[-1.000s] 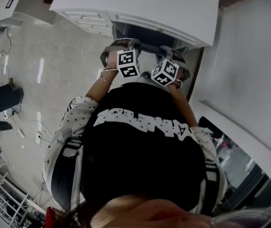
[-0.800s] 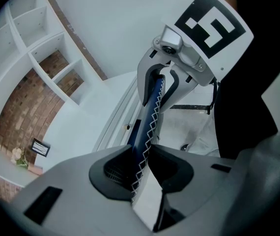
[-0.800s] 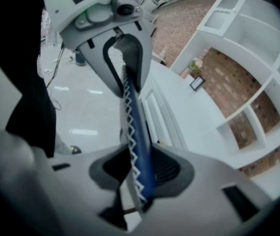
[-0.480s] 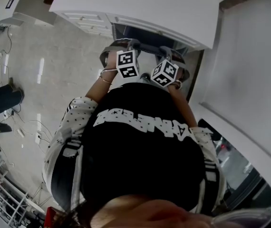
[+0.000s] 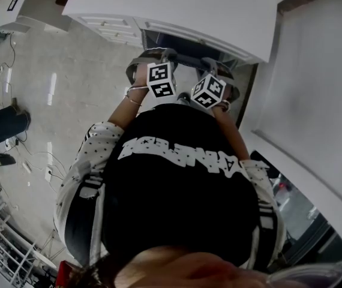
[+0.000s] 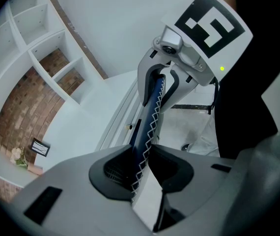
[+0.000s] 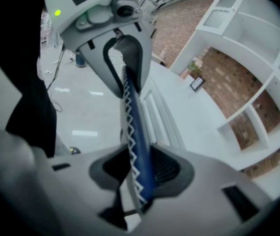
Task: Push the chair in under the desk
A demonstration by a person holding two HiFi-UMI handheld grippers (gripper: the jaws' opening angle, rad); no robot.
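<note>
Item: chair backrest (image 6: 149, 117), dark blue, white zigzag stitching along top edge. We place it at front edge of white desk (image 5: 177, 11); rest of chair hidden from us. We record left gripper (image 6: 139, 173) with jaws clamped on stitched edge, pads pressing both faces. Same for right gripper (image 7: 140, 176), clamped on same edge, near left one. Both point steeply down, marker cubes uppermost. Surroundings: pale tiled floor (image 5: 69, 77); white shelving (image 7: 248, 68) with brick backing.
</note>
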